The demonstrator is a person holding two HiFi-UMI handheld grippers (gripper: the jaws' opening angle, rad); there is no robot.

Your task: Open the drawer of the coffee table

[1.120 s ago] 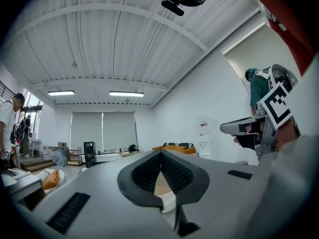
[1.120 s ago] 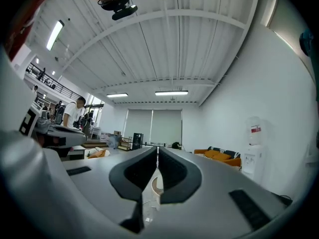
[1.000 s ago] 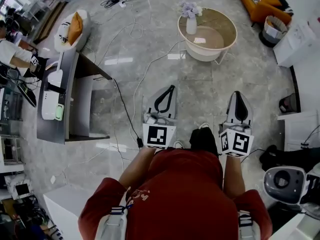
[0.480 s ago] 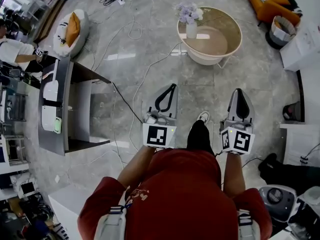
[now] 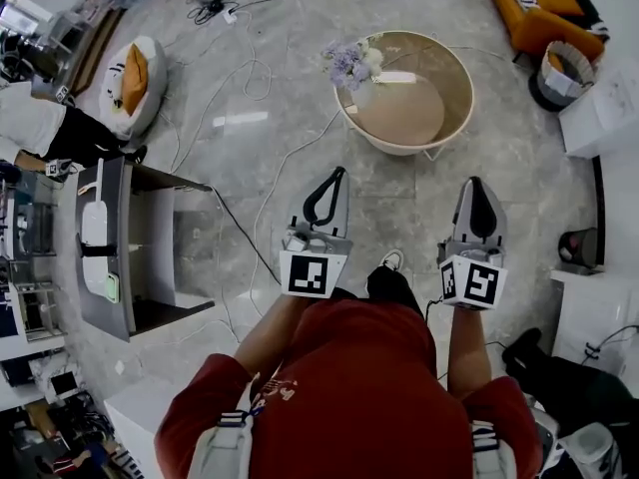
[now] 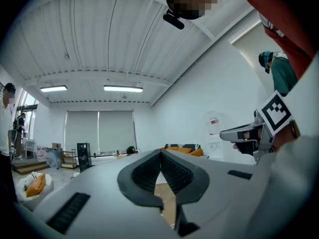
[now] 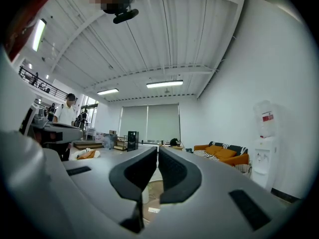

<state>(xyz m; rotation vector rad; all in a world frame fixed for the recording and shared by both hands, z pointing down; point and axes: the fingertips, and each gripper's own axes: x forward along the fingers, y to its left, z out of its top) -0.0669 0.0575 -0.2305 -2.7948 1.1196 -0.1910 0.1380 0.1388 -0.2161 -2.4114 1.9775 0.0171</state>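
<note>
Floor: grey marble floor point(image 5: 419, 183) fills most of your head view.
Head view, table: the round beige coffee table point(image 5: 424, 108) sits ahead of you, well apart from both tongs, between the lines along which your left gripper point(image 5: 338, 172) and right gripper point(image 5: 476, 181) point.
Head view, hidden: you see the table only from above, so its drawer cannot be made out. A white vase of lilac flowers point(image 5: 351, 68) covers part of the left rim, and the orange sofa point(image 5: 529, 3) is cut off at the top edge.
Head view, tongs: both have their tips drawn together and carry nothing.
Left gripper view: your jaws are pressed together at the tips and empty. Only a beige sliver shows through the opening behind them.
Right gripper view: your jaws sit together with a hairline slit between them, pinching nothing. Below them you see a scrap of the table and the vase, and the gripper's own body hides the rest.
</note>
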